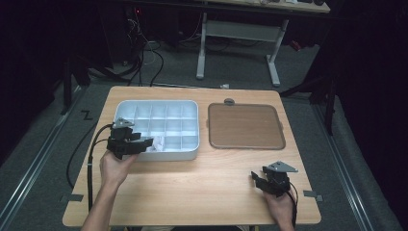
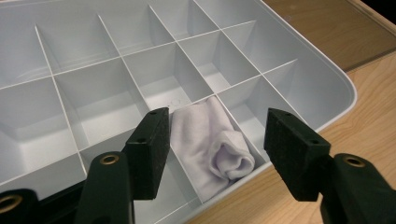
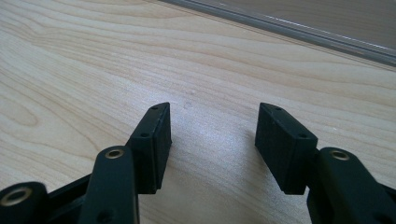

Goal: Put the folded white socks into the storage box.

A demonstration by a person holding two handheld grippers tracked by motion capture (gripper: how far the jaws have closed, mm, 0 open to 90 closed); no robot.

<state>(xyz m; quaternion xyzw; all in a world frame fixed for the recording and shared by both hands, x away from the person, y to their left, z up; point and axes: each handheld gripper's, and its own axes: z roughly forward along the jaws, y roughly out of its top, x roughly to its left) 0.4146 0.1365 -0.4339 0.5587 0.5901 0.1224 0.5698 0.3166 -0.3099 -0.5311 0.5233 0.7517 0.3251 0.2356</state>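
A white divided organiser tray (image 1: 144,108) (image 2: 322,84) sits on the left half of the wooden table. A rolled white cloth (image 2: 212,144) (image 1: 155,142) lies in one compartment of the tray's near row. My left gripper (image 2: 215,140) (image 1: 144,143) hovers just above that compartment, open, its pads (image 2: 152,149) apart from the cloth on both sides. My right gripper (image 1: 260,180) (image 3: 212,140) rests low over bare wood at the front right, open with nothing between its jaws.
A flat brown lid (image 1: 245,126) with a clear rim (image 3: 299,32) lies to the right of the tray. The table's front edge runs close behind both hands. A desk frame (image 1: 238,43) and cables stand on the floor beyond the table.
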